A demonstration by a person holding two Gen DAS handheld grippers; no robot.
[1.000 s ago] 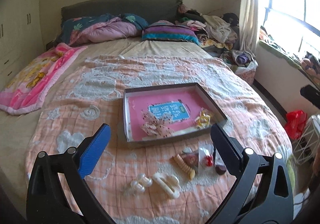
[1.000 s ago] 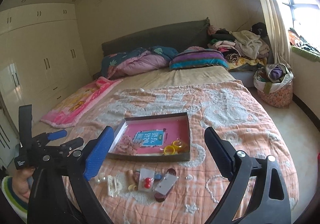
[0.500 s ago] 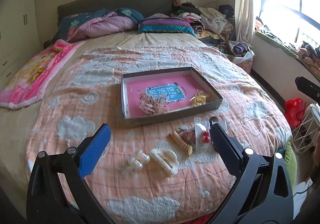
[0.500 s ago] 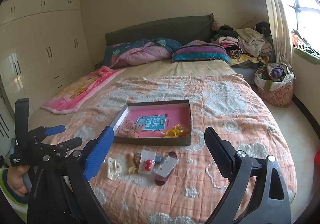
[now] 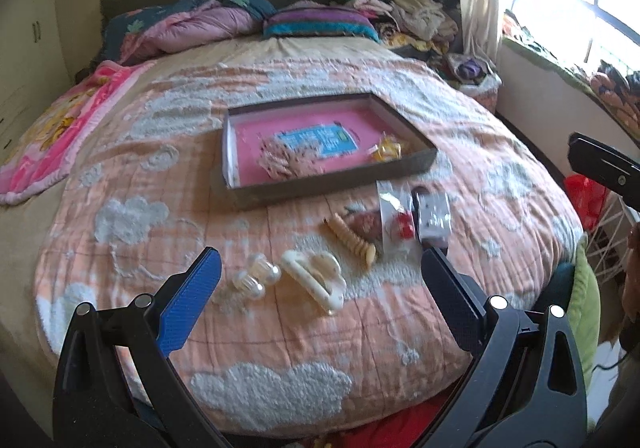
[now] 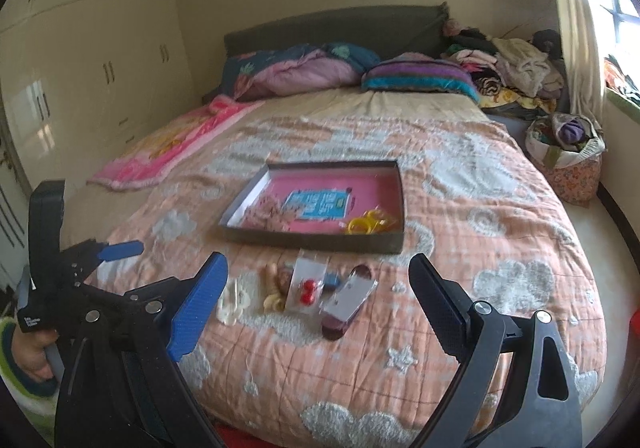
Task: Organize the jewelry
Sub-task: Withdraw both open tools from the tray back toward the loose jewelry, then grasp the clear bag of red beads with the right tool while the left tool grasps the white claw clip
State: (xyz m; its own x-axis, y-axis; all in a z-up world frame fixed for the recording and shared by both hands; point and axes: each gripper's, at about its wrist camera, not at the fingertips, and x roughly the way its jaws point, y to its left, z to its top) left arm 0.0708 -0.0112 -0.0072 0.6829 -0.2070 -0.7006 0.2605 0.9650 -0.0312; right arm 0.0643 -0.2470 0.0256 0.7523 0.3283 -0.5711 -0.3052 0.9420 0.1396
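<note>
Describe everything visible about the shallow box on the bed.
The shallow box is an open rectangular tray, apparently cardboard, with dark grey outer walls and a pink floor bearing a blue printed label. It lies flat on the peach quilt, beyond the loose pieces. Inside lie a pale beaded heap and yellow rings. Neither gripper touches it.

both views bedward, shared tray (image 5: 424, 161)

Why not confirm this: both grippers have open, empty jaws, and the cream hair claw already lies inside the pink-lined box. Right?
Not quite. The cream hair claw lies on the quilt, outside the pink-lined box, as the left wrist view shows. The left gripper and right gripper are indeed open and empty.
</note>
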